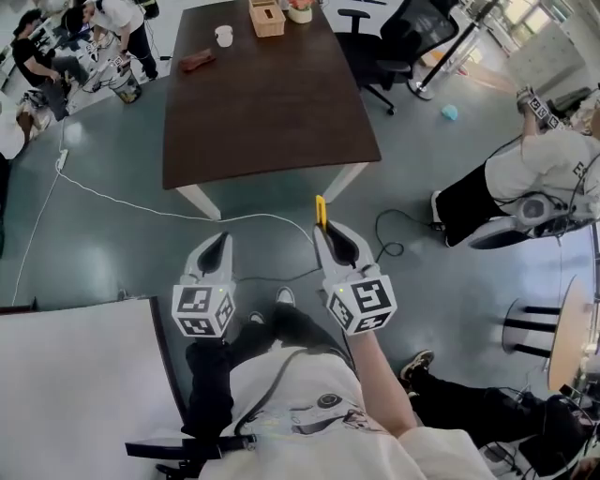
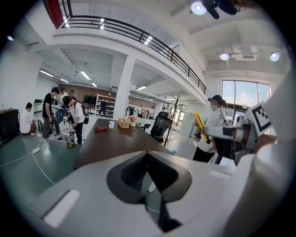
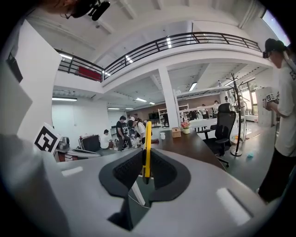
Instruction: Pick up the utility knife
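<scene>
Head view: right claw holds the utility knife aloft, its long axis running forward out of the tips, over the floor short of the dark surface. Left claw is near.

Left gripper view: jaws together, nothing between.

Right gripper view: utility knife clamped edge-on, open air around.

Dark table on white legs, set on a glossy grey-green floor. At the far end – a white cup, a wooden box, a pot, a reddish thing near the left edge. Down on the floor – a white cable trailing past the near legs, a small blue thing well off to the right.
</scene>
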A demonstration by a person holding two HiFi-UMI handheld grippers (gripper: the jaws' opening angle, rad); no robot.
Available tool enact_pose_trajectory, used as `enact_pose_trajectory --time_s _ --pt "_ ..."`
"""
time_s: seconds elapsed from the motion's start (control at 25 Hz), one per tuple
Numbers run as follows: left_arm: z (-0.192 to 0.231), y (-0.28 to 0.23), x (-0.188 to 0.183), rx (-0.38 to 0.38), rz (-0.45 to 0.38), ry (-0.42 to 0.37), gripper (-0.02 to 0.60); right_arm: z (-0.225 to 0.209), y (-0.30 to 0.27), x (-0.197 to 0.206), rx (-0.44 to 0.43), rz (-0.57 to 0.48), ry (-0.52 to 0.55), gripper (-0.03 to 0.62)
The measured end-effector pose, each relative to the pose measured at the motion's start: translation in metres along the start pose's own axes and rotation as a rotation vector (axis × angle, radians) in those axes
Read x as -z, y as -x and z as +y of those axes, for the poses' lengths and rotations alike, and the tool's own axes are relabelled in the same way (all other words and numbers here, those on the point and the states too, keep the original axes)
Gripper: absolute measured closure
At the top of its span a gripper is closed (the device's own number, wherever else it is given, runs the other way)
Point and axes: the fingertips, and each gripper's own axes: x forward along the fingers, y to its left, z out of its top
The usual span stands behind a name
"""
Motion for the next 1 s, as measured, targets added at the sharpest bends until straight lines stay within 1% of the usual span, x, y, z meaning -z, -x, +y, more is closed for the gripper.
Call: enact_pose_trajectory --time_s 0.12,0.32,0.44,0.56,0.68,0.84,1.0 --pt "-0.009 0.027 0.006 0.006 -0.01 -0.01 0.584 0.017 0.02 0.001 0.001 -0.011 0.006 0.543" --pt "-0.021 0.074 0.017 0.029 -0.035 -0.018 0.583 0.062 0.053 0.003 -0.019 -0.051 0.025 0.543" --pt "-0.03 0.105 0.025 0.04 -0.051 -0.026 0.584 0.086 0.074 0.008 -0.012 -0.065 0.025 0.543" --pt "-0.037 0.139 0.026 0.04 -0.085 -0.032 0.584 0.111 0.096 0.017 -0.006 -0.064 0.015 0.543" --pt "-0.042 0.162 0.021 0.034 -0.123 -0.049 0.584 0.131 0.113 0.02 -0.004 -0.07 0.02 0.543" --pt "-0.051 0.179 0.014 0.009 -0.167 -0.075 0.584 0.138 0.133 0.022 -0.004 -0.084 0.027 0.543" --pt "-0.056 0.184 -0.009 -0.023 -0.237 -0.123 0.584 0.134 0.14 0.012 -0.014 -0.132 0.039 0.543"
